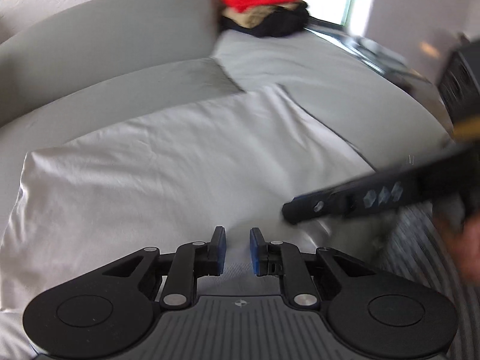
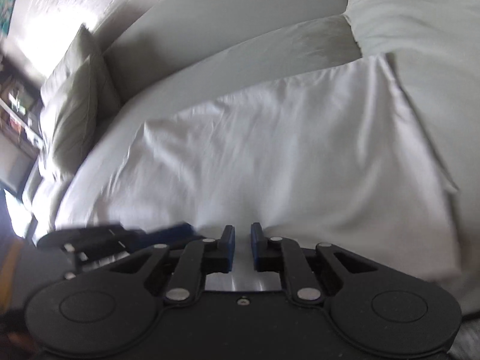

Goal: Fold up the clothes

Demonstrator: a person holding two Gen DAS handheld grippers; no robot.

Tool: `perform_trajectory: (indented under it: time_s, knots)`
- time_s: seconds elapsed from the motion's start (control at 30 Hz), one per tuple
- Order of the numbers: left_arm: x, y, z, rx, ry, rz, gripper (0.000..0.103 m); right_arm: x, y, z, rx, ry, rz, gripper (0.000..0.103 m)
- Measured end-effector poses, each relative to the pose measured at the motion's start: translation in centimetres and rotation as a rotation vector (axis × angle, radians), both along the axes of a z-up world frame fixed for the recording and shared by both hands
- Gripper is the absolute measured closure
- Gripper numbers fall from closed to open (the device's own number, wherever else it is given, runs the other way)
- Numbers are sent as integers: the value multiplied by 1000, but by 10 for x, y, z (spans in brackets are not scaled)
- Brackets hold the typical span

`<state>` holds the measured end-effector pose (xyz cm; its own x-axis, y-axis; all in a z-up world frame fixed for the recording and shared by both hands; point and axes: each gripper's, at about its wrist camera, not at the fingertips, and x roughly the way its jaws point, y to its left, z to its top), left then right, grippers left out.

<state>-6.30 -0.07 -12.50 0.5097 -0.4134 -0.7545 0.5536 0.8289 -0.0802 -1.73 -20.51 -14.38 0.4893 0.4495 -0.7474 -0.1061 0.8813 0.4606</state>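
A white garment (image 1: 180,165) lies spread flat on the grey sofa seat (image 1: 330,84); the right wrist view shows it too (image 2: 270,156). My left gripper (image 1: 237,240) sits at the garment's near edge, its blue pads a narrow gap apart with nothing visibly pinched. My right gripper (image 2: 240,237) is at the same edge, jaws nearly together, and the cloth puckers just beyond its tips. In the left wrist view the right gripper (image 1: 300,210) reaches in from the right. The left gripper (image 2: 180,231) is a blur at the left of the right wrist view.
A pile of red, tan and black clothes (image 1: 267,6) sits at the seat's far end beside the grey back cushion (image 1: 105,30). A grey-green pillow (image 2: 72,105) leans at the other end, with shelves (image 2: 18,105) beyond. A striped rug (image 1: 420,240) lies below.
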Motion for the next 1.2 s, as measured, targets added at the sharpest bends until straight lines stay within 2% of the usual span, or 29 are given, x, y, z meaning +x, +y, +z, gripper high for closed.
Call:
perform_trajectory:
  time_s: [0.07,0.13,0.23,0.3,0.37,0.4,0.43,0.53,0.6,0.63,0.7,0.73,0.77,0.8,0.97,1.0,1.07,1.1,1.13,1.2]
  knots:
    - [-15,10,7,-25,40,-35,84,-18,-6,11,-4,35,36,91]
    - [-22,19,16,-24,3,-27,82,-24,-10,24,-48,-16,25,89]
    - [-11,29,25,8,-85,53,80,-19,-20,39,-83,-110,-37,80]
    - [6,35,28,86,-156,144,79,-2,-26,43,-75,-158,-108,79]
    - [29,43,29,132,-188,219,80,19,-30,44,-69,-201,-175,76]
    - [43,50,28,130,-184,246,80,29,-32,43,-68,-219,-206,72]
    - [56,56,27,128,-180,272,85,40,-34,42,-66,-228,-227,66]
    - [97,70,17,142,-161,323,90,78,-38,26,-45,-207,-244,65]
    - [113,74,4,191,-167,338,91,98,-39,8,12,-157,-213,72]
    - [119,82,-4,206,-139,376,91,104,-38,-3,30,-137,-193,75]
    - [128,99,-21,253,-82,486,89,105,-38,-18,-19,-129,-190,81]
    - [126,107,-22,285,-87,541,89,106,-38,-26,-47,-126,-189,87]
    - [123,115,-22,317,-94,596,86,104,-43,-29,-98,-127,-235,100]
    - [120,121,-22,351,-93,626,86,102,-50,-30,-154,-128,-289,100]
    - [112,145,-27,507,-90,730,86,101,-83,-34,-265,-89,-468,103]
    - [111,147,-27,527,-94,741,86,100,-81,-33,-299,-94,-460,103]
    - [105,152,-19,485,-97,760,87,98,-72,-28,-347,-100,-441,103]
    - [101,153,-11,456,-117,768,87,95,-69,-22,-332,-101,-435,95]
    - [97,154,-4,426,-138,775,87,93,-66,-16,-312,-102,-429,81]
    - [90,149,12,377,-219,769,86,89,-68,-4,-263,-132,-424,67]
